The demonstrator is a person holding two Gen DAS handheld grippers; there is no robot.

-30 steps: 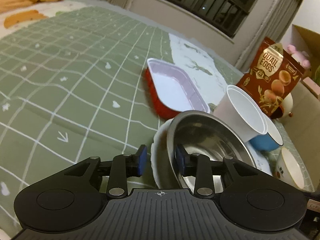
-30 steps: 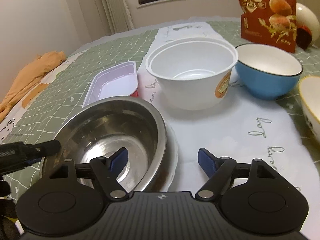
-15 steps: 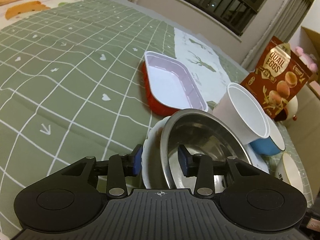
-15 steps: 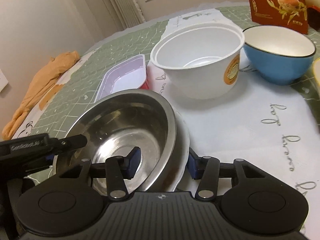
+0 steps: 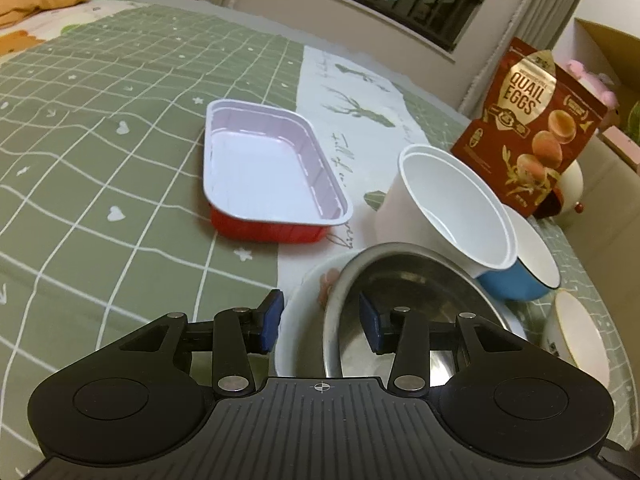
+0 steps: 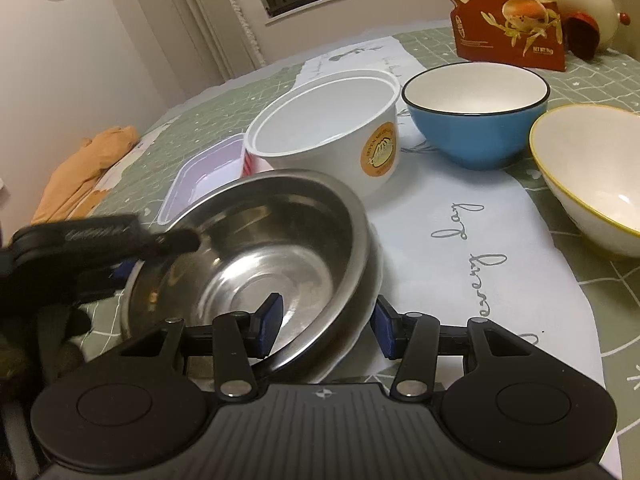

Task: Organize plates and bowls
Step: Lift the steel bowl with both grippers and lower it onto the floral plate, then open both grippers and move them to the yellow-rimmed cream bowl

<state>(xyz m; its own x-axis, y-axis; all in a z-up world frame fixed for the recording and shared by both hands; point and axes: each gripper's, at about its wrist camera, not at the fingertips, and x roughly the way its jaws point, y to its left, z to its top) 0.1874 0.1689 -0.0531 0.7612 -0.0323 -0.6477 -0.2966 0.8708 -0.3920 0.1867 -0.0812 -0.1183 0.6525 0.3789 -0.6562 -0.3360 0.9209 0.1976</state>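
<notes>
A steel bowl (image 5: 416, 296) (image 6: 264, 248) sits inside a white plate (image 5: 300, 320) (image 6: 360, 340). My left gripper (image 5: 320, 320) straddles the rims of plate and bowl on one side, one finger outside the plate, one inside the bowl. My right gripper (image 6: 326, 326) straddles both rims on the opposite side the same way. Whether the pads press the rims is unclear. The left gripper (image 6: 120, 240) shows blurred in the right wrist view.
A red tray with a pale lining (image 5: 272, 176) (image 6: 208, 176) lies beyond. A white tub (image 5: 452, 208) (image 6: 332, 136), a blue bowl (image 5: 528, 268) (image 6: 476, 112), a yellow-rimmed bowl (image 5: 580, 336) (image 6: 592, 172) and a quail-egg bag (image 5: 532, 124) (image 6: 508, 12) stand near. Green checked cloth (image 5: 100, 160) covers the table.
Both grippers moved in onto the rims of the plate and bowl. The right jaws narrowed around them. The left gripper's view has swung right.
</notes>
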